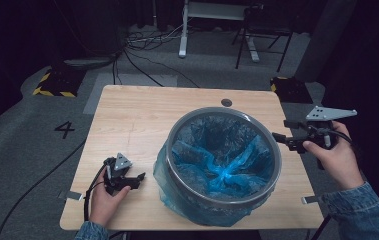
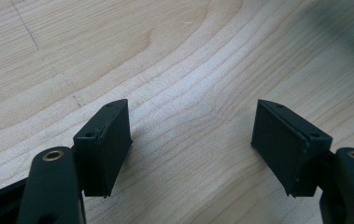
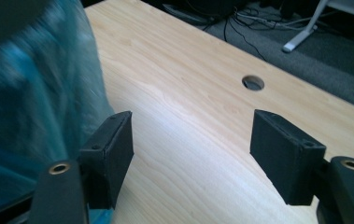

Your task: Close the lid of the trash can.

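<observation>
Bin [image 1: 225,202] between 2 hands — left tongs [image 1: 136,178] low, released; right tongs [image 1: 282,131] level, released — both empty.

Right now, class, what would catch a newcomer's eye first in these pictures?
A round metal bin lined with a bright blue bag stands near the front right of the wooden table. The open left gripper rests left of it; the open right gripper hovers at its right rim.

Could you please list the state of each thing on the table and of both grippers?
Bin: upright on the table, lined with a bag.
Blue bag: open, its edge folded over the rim and down the outside.
Left gripper: open, nothing between its fingers, low over the table.
Right gripper: open, nothing held, beside the bin.
</observation>
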`<action>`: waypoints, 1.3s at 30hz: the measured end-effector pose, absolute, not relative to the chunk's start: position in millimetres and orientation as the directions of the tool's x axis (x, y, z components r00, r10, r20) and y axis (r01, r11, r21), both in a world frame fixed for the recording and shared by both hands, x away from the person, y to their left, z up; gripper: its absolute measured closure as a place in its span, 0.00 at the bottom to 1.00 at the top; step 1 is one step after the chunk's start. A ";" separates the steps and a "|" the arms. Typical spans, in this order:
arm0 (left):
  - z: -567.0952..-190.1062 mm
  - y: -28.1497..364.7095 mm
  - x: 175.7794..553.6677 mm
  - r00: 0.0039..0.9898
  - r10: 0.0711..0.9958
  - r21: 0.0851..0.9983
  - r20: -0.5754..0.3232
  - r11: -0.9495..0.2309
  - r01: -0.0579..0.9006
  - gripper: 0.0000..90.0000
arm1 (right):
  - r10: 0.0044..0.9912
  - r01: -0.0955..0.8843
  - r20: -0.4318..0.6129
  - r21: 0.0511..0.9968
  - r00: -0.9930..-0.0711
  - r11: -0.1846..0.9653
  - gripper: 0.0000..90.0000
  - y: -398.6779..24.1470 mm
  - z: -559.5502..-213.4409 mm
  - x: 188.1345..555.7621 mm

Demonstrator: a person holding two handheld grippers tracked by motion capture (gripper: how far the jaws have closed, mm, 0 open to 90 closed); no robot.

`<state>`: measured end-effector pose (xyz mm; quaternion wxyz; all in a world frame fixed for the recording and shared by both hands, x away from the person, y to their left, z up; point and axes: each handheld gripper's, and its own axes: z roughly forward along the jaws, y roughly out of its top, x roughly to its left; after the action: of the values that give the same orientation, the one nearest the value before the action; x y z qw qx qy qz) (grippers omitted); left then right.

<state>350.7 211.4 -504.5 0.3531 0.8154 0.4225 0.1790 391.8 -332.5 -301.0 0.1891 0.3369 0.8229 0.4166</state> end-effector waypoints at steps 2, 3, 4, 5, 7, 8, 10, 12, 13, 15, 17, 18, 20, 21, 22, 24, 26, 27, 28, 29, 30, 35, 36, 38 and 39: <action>-504.5 211.4 350.6 0.579 0.815 0.727 -0.006 -0.394 0.563 0.31 | 0.724 0.420 -0.016 0.806 -0.690 0.418 0.33 -338.5 -315.0 393.2; -504.5 211.4 350.6 0.579 0.815 0.727 -0.006 -0.394 0.563 0.31 | 0.728 0.426 -0.012 0.804 -0.686 0.415 0.33 -340.2 -319.2 393.4; -504.5 211.4 350.7 0.579 0.815 0.727 -0.006 -0.393 0.562 0.31 | 0.730 0.431 -0.010 0.802 -0.683 0.414 0.33 -341.9 -323.3 393.8; -504.5 211.4 350.7 0.579 0.815 0.727 -0.007 -0.394 0.563 0.31 | 0.734 0.437 -0.007 0.799 -0.679 0.413 0.33 -343.4 -327.2 393.8; -504.5 211.4 350.6 0.579 0.815 0.727 -0.007 -0.394 0.563 0.31 | 0.736 0.441 -0.006 0.797 -0.677 0.413 0.33 -344.9 -330.8 393.9; -504.4 211.4 350.6 0.579 0.815 0.727 -0.006 -0.394 0.562 0.31 | 0.739 0.445 -0.005 0.796 -0.674 0.411 0.33 -345.8 -333.4 393.8; -504.5 211.4 350.6 0.579 0.815 0.727 -0.007 -0.394 0.563 0.31 | 0.750 0.462 -0.002 0.787 -0.662 0.410 0.32 -349.5 -344.9 393.4; -504.5 211.4 350.6 0.579 0.815 0.727 -0.007 -0.394 0.563 0.31 | 0.751 0.467 -0.001 0.782 -0.661 0.412 0.32 -351.3 -351.4 393.5; -504.5 211.4 350.7 0.579 0.815 0.727 -0.006 -0.394 0.562 0.31 | 0.753 0.474 0.002 0.778 -0.658 0.412 0.32 -352.2 -355.0 393.4; -504.5 211.4 350.7 0.579 0.815 0.727 -0.007 -0.393 0.563 0.31 | 0.756 0.483 0.008 0.774 -0.655 0.410 0.32 -353.9 -362.3 393.4; -504.6 211.3 350.6 0.578 0.816 0.728 -0.008 -0.392 0.563 0.31 | 0.756 0.487 0.011 0.771 -0.655 0.411 0.31 -355.6 -370.3 393.7; -504.5 211.4 350.6 0.579 0.815 0.727 -0.007 -0.394 0.563 0.31 | 0.756 0.490 0.014 0.769 -0.654 0.410 0.31 -356.0 -373.0 393.8; -504.5 211.4 350.6 0.579 0.815 0.727 -0.007 -0.394 0.563 0.31 | 0.756 0.490 0.011 0.767 -0.654 0.413 0.31 -357.0 -379.3 393.9; -504.5 211.4 350.7 0.579 0.815 0.727 -0.007 -0.393 0.563 0.31 | 0.758 0.495 0.013 0.765 -0.653 0.413 0.30 -357.5 -382.8 394.0; -504.5 211.4 350.7 0.579 0.815 0.727 -0.007 -0.393 0.562 0.31 | 0.761 0.502 0.017 0.761 -0.649 0.411 0.30 -358.2 -387.3 394.0; -504.4 211.4 350.6 0.579 0.815 0.727 -0.006 -0.394 0.563 0.31 | 0.763 0.511 0.022 0.755 -0.647 0.411 0.30 -359.4 -394.6 394.2; -504.5 211.4 350.7 0.579 0.815 0.727 -0.006 -0.394 0.563 0.31 | 0.767 0.520 0.026 0.749 -0.642 0.410 0.30 -360.5 -401.5 394.2; -504.4 211.4 350.6 0.579 0.815 0.727 -0.007 -0.394 0.563 0.31 | 0.767 0.523 0.029 0.748 -0.641 0.409 0.30 -360.9 -404.1 394.3; -504.4 211.5 350.6 0.579 0.815 0.727 -0.007 -0.394 0.563 0.31 | 0.768 0.526 0.034 0.748 -0.640 0.405 0.29 -361.5 -407.9 394.3; -504.5 211.3 350.6 0.578 0.816 0.727 -0.008 -0.392 0.564 0.31 | 0.770 0.532 0.044 0.748 -0.637 0.397 0.29 -361.8 -411.7 394.0; -504.4 211.5 350.6 0.579 0.815 0.726 -0.007 -0.394 0.563 0.31 | 0.771 0.539 0.055 0.747 -0.635 0.390 0.28 -361.9 -415.6 393.7; -504.4 211.5 350.6 0.579 0.815 0.726 -0.007 -0.394 0.563 0.31 | 0.773 0.556 0.075 0.739 -0.630 0.381 0.26 -363.0 -433.6 392.2; -504.4 211.5 350.5 0.579 0.815 0.726 -0.007 -0.394 0.563 0.31 | 0.775 0.559 0.077 0.737 -0.627 0.379 0.26 -363.3 -436.7 391.9; -504.4 211.5 350.5 0.579 0.815 0.726 -0.007 -0.394 0.563 0.31 | 0.778 0.568 0.079 0.730 -0.623 0.381 0.26 -363.9 -443.0 391.4; -504.4 211.5 350.6 0.579 0.815 0.726 -0.007 -0.394 0.563 0.31 | 0.780 0.571 0.077 0.726 -0.621 0.383 0.26 -364.3 -446.2 391.2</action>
<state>350.6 211.5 -504.4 0.3527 0.8155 0.4226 0.1788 391.2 -364.3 -446.2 0.1404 0.4122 0.8195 0.3724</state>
